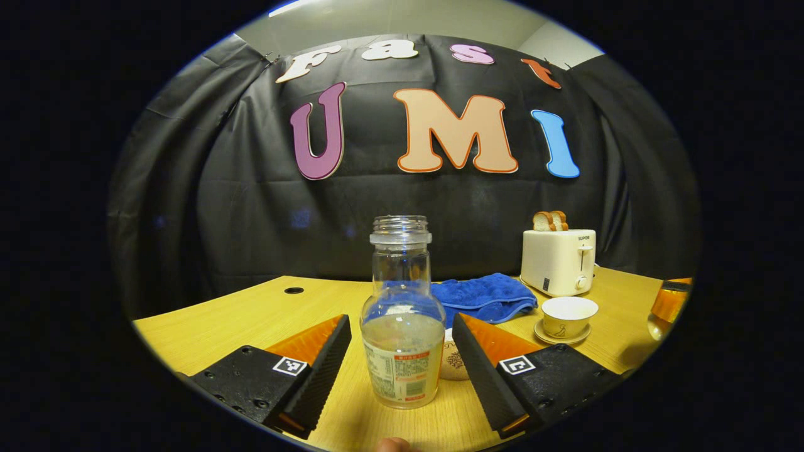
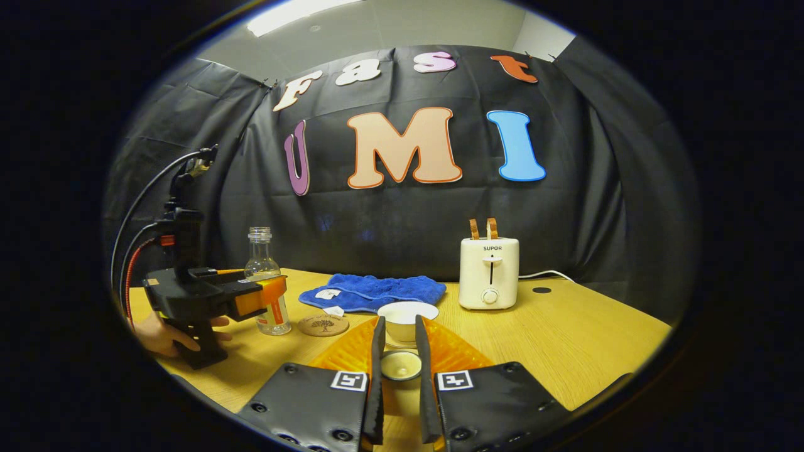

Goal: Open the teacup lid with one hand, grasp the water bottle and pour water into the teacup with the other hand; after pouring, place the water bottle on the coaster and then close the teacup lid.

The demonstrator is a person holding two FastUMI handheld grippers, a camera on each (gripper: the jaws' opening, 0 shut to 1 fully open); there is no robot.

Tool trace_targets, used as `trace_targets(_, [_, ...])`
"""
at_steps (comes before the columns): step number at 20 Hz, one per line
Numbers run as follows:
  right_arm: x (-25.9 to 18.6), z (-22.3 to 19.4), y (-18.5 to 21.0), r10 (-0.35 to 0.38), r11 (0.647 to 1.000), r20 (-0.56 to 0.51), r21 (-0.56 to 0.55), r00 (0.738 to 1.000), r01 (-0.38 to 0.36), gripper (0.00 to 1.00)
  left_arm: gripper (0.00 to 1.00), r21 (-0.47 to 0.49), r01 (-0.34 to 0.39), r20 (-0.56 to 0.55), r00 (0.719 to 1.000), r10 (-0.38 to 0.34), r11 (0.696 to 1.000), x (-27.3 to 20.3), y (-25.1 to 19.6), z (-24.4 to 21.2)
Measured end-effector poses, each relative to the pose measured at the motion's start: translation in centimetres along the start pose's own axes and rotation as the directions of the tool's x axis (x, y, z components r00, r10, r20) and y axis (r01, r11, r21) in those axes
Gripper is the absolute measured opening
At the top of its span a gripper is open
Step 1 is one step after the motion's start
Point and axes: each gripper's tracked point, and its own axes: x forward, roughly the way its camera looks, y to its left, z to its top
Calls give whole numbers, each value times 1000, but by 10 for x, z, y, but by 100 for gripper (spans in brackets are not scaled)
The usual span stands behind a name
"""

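1. Left gripper (image 1: 401,351): fingers spread wide, one on either side of the water bottle (image 1: 402,326), neither pressing on it – released. In the right gripper view the same gripper (image 2: 267,295) sits near the table's left edge, level with the bottle's lower half, with a hand (image 2: 164,333) on its grip.
2. Water bottle: upright on the table (image 1: 251,314), uncapped, clear, holding a little liquid at the bottom. It stands toward the table's left side.
3. Coaster (image 2: 323,325): round, flat on the table just right of the bottle, bare.
4. Right gripper (image 2: 400,367): fingers drawn close together with the teacup lid (image 2: 401,365) between them – whether both press on it cannot be told.
5. Teacup (image 2: 407,319): uncovered, on its saucer (image 1: 562,337) near the table's middle, directly beyond the right gripper's fingertips.
6. Other items: a blue cloth (image 2: 370,292) lies toward the table's far edge behind the coaster; a toaster (image 2: 489,273) with two slices of bread stands to the right of the cloth, at the far edge.
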Motion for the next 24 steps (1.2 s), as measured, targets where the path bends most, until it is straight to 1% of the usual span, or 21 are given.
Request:
trace_targets(3, [0,0,0,0,1000,0,0,1000,0,26,94,-1,15,1,1000,-15,1000,11,-3,-1])
trace_targets(4, [0,0,0,0,1000,0,0,1000,0,26,96,-2,26,4,1000,-26,1000,13,-4,0])
trace_targets(5, [0,0,0,0,1000,0,0,1000,0,27,94,-1,24,4,1000,-24,1000,17,-4,1])
trace_targets(6, [0,0,0,0,1000,0,0,1000,0,26,87,-2,14,7,1000,-14,1000,28,-1,-2])
trace_targets(8, [0,0,0,0,1000,0,0,1000,0,26,73,-2,14,1,1000,-14,1000,30,0,-1])
trace_targets(13, [-3,0,-3,-10,1000,-1,-1,1000,10,26,70,5,22,-12,1000,-22,1000,31,-2,-4])
trace_targets(14, [-5,0,-4,-14,1000,2,0,1000,14,26,71,21,24,-9,1000,-24,999,30,-3,-3])
trace_targets(15, [-6,0,-5,-16,1000,2,0,1000,16,26,71,60,25,-14,1000,-25,998,31,-6,-2])
trace_targets(16, [-7,0,-7,-15,1000,1,0,1000,15,27,70,121,30,-16,999,-28,992,33,-8,-1])
trace_targets(17, [-8,1,-5,-4,1000,-1,0,1000,4,26,70,192,26,-15,1000,-23,981,35,-10,-2])
trace_targets(18, [-9,-1,-6,0,1000,-3,0,1000,0,26,69,267,26,-26,999,-20,963,38,-12,-5])
trace_targets(20, [-11,0,-12,-1,1000,-4,-1,1000,1,26,69,394,45,-40,999,-32,918,45,-22,-7])
trace_targets(21, [-13,0,-16,-3,1000,-4,-1,1000,3,26,69,457,64,-58,997,-43,887,49,-29,-10])
trace_targets(22, [-16,1,-24,-16,1000,-2,-1,1000,16,26,69,518,77,-74,996,-45,852,51,-34,-13])
trace_targets(23, [-17,1,-33,-29,1000,-2,-2,1000,29,26,69,589,80,-69,996,-49,804,55,-39,-12])
trace_targets(24, [-18,1,-43,-45,999,-2,-2,999,45,26,69,668,78,-60,997,-51,740,59,-43,-10])
